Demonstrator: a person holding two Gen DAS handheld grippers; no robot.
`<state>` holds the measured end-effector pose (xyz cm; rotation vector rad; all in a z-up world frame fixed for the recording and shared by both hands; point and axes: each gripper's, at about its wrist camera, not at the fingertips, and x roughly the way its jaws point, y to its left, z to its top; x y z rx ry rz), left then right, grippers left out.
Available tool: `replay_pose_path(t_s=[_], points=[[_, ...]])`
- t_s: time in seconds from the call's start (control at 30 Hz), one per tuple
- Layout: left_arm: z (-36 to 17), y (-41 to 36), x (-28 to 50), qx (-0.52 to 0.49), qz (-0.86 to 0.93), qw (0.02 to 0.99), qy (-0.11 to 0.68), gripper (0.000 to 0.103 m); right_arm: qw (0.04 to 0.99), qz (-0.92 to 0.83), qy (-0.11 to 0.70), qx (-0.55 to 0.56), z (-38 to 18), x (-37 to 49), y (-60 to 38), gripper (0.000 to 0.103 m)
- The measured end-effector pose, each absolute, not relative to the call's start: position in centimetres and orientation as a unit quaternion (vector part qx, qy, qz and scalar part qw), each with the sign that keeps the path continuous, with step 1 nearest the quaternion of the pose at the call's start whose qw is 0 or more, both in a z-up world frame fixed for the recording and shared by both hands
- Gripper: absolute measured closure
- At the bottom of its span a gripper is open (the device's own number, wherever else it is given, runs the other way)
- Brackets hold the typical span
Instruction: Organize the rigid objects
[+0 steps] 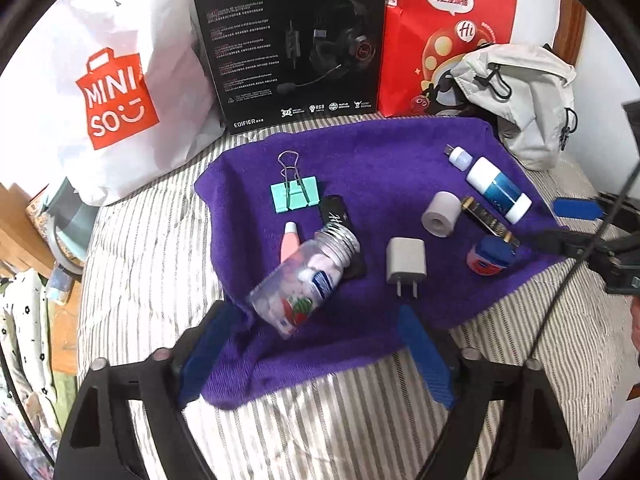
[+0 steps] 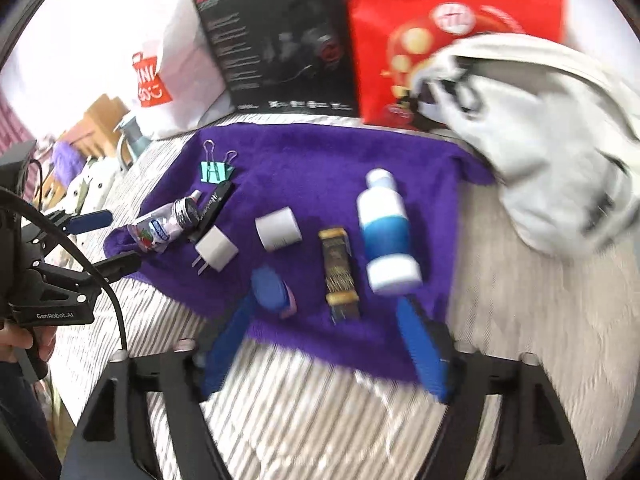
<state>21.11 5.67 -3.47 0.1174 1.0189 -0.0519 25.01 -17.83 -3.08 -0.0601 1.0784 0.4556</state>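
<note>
**Both grippers open over the purple towel**

Left wrist view: writing first. At 10 o'clock a white bag (image 1: 100, 92) reads "MINISO"; at 12 the black box (image 1: 288, 40) carries "HECATE" on top and "EDIFIER" at its bottom corner; beside it the red bag (image 1: 444, 20) shows a round "Hi" logo. On the purple towel (image 1: 360, 168) a clear jar (image 1: 304, 280) lies on its side, threaded mouth toward 1 o'clock, base toward 7, pale pieces inside and a strawberry on its label. The left gripper (image 1: 308, 356) has its blue fingers wide apart, the jar's base between the tips, not clamped. The white charger (image 1: 405, 261) lies flat, prongs toward 6. The blue-and-white bottle (image 1: 498, 190) runs from 10 to 4 o'clock. A green binder clip (image 1: 295, 196) sits at 11, handles pointing to 12.

Right wrist view, blurred: the right gripper (image 2: 328, 344) is spread open too, holding nothing; a blue-lidded jar (image 2: 272, 288) sits just beside its left finger. The bottle (image 2: 386, 232) lies nearly along 12 to 6. "GenRobot.AI" reads on the left gripper's body at 9 o'clock.
</note>
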Motion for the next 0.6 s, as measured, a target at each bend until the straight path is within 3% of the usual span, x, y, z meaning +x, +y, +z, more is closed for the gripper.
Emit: replay_pose_path(t_s=[0.07, 0.17, 0.6], points=[[-3.0, 5.0, 20.2, 0.059, -0.026, 0.873, 0.484, 0.007, 0.838, 0.202, 0.506, -0.025, -2.5, 23.5, -19.1, 0.007], [-2.4, 4.0, 18.7, 0.048, -0.034, 0.874, 0.482, 0.003, 0.840, 0.189, 0.508, -0.017, -2.4, 21.9, -20.2, 0.002], [-1.1, 1.7, 12.2, -0.022, -0.008, 0.887, 0.462, 0.000, 0.849, 0.137, 0.510, 0.008, -0.8, 14.3, -21.8, 0.000]])
